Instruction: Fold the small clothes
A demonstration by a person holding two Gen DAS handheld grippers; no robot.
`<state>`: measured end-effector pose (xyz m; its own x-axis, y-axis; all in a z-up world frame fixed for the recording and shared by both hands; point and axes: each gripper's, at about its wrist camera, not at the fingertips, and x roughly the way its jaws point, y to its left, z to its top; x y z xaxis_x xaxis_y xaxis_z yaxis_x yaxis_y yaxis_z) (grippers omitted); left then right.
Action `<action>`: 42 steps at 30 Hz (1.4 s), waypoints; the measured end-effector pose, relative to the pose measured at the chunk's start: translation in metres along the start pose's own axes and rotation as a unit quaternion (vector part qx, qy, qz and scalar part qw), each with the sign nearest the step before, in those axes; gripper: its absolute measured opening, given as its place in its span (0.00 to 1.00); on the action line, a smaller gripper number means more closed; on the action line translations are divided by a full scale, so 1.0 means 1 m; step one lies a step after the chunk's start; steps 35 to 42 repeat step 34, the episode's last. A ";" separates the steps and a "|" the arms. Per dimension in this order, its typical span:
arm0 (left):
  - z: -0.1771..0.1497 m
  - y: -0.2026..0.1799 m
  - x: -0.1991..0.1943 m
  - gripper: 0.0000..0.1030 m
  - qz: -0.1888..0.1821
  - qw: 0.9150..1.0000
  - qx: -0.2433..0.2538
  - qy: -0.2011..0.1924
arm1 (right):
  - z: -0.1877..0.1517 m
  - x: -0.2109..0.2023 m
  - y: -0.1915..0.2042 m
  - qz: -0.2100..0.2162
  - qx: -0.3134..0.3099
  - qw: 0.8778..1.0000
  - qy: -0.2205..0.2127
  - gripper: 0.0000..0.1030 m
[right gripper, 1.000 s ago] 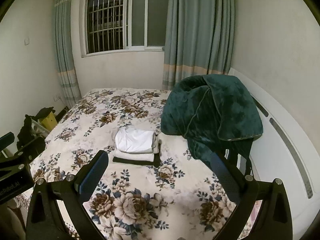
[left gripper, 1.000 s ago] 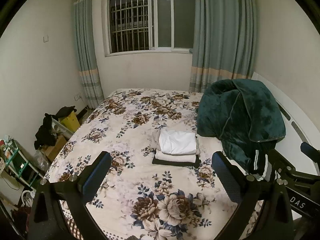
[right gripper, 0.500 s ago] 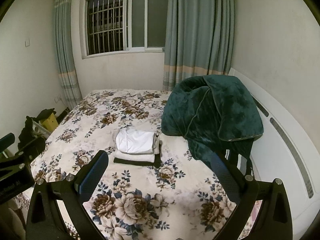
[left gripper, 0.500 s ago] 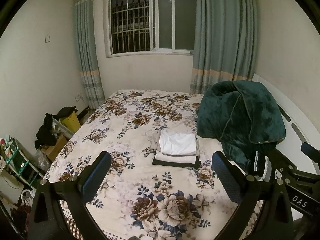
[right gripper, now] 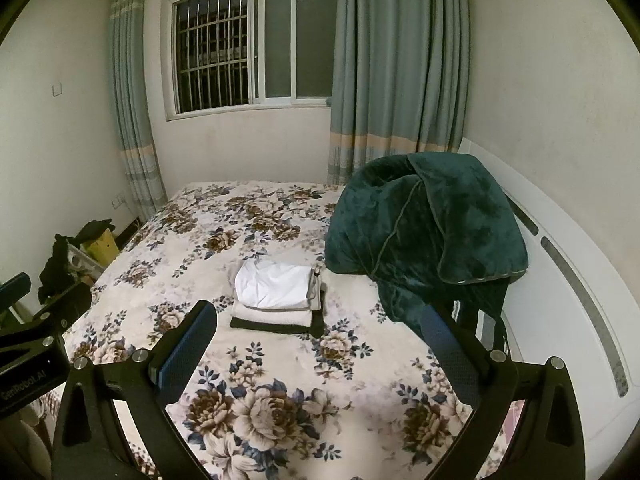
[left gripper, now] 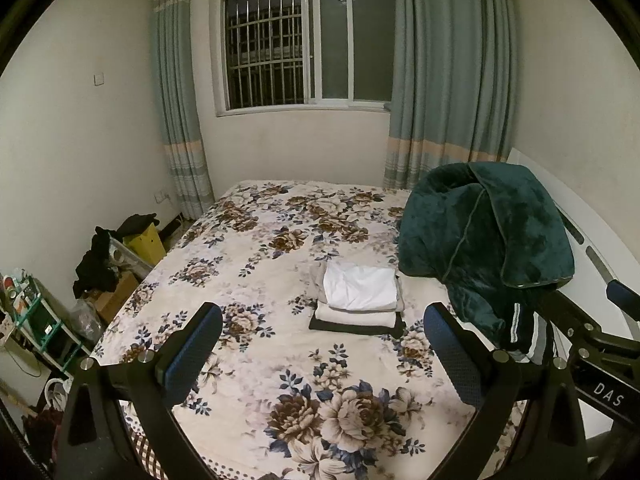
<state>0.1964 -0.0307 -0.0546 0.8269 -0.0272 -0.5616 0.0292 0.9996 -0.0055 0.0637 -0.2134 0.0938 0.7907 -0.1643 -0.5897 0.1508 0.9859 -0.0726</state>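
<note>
Both grippers are hovering at the near edge of the bed (left gripper: 256, 240), well apart from the clothes. The left gripper (left gripper: 322, 354) is standing wide open, nothing between its blue pads (left gripper: 192, 354). The right gripper (right gripper: 320, 354) is gaping just as wide, and it too is carrying nothing.

The stack (left gripper: 358, 300) is sitting mid-bed: a white piece (left gripper: 360, 289) on top, a cream one under it, a dark one at the bottom. It is looking folded already. Just to its right, the green blanket (left gripper: 484, 240) is heaping up, its lower edge lying just beside the stack.

Now the risks, as I am judging them. If another piece is waiting to be folded, I am not seeing it; something striped is peeking from under the blanket at the right, but what it is, I cannot tell. Digging there is likely to drag the blanket over the stack.

The white piece is lying a little skewed, its left edge bulging past the layers below. A finger coming in low from the near side could catch that edge and slide the whole top layer off. Thin, soft cloth is giving a pad little to bite on, so a pinch may be grabbing two layers at once, or the floral sheet with them.

The two grippers are also sitting close side by side, so a careless reach could be knocking them together.
</note>
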 end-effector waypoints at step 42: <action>-0.005 0.006 -0.010 1.00 0.007 1.000 -0.004 -0.005 | 0.002 -0.001 0.014 -0.002 0.004 1.000 -0.009 1.00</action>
